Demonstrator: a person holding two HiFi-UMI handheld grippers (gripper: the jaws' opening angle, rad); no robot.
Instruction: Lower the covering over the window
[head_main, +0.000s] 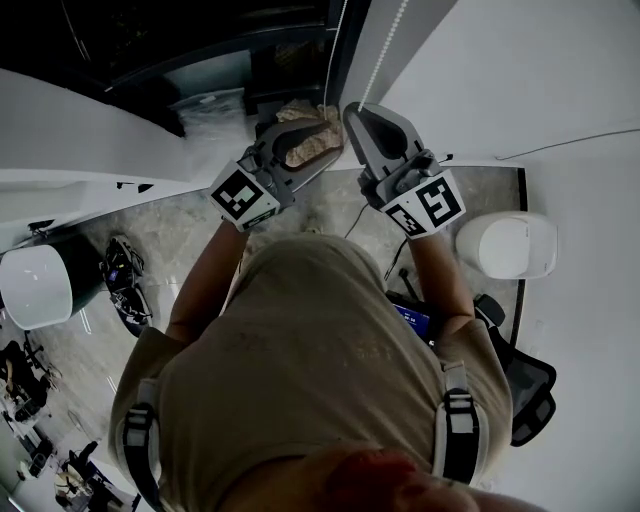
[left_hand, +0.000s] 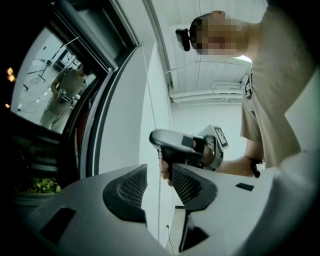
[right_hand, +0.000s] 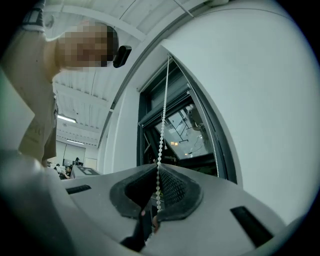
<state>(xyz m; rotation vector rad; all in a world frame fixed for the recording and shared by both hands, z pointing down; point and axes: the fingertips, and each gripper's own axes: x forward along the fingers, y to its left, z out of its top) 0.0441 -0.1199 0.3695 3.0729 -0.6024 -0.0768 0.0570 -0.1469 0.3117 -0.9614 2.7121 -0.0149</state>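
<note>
Keep the right gripper (right_hand: 158, 189) pinched shut on the bead chain (right_hand: 162, 125) and draw straight down along the strand rather than sideways, to stop the beads slipping from the pads. Close the left gripper (left_hand: 159, 186), now with jaws apart and the chain running loose and untouched between them, on the strand before letting the right go, hand over hand. Look to the right gripper view for the window (right_hand: 186, 127): glass bare, chain hanging at the frame's edge beside the white wall (right_hand: 260, 100), no sign of the covering itself, probably rolled up above. Look to the left gripper view for the right gripper from outside, higher on the same strand. Find only in the head view both grippers side by side near the frame.
</note>
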